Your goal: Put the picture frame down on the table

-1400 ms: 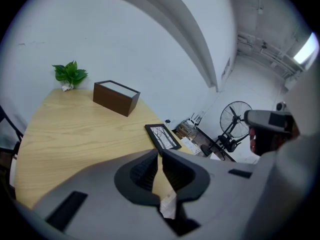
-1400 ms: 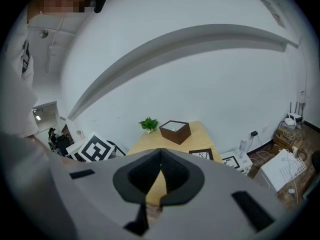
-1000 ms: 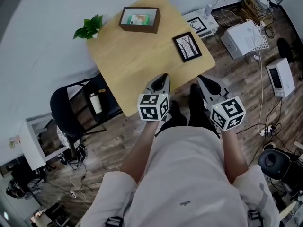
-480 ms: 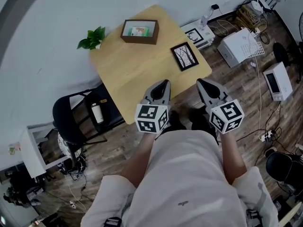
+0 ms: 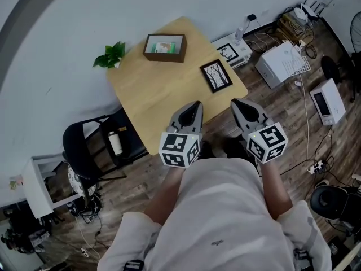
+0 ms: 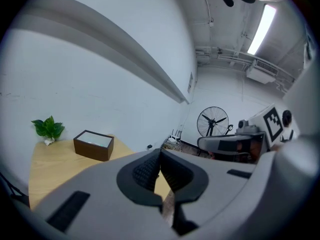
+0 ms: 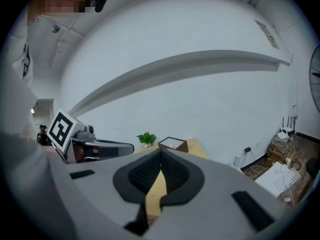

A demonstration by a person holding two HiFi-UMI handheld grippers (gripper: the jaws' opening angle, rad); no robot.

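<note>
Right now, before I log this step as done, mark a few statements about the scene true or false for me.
1. The black frame lies flat on the table. True.
2. The left gripper holds the frame. False: its jaws are together on nothing, back from the table's edge.
3. The right gripper is shut and empty. True.
4. The plant stands at the table's middle. False: it is at a corner, by the wall.
5. The brown box sits on the floor. False: it is on the table, on the far side.
</note>
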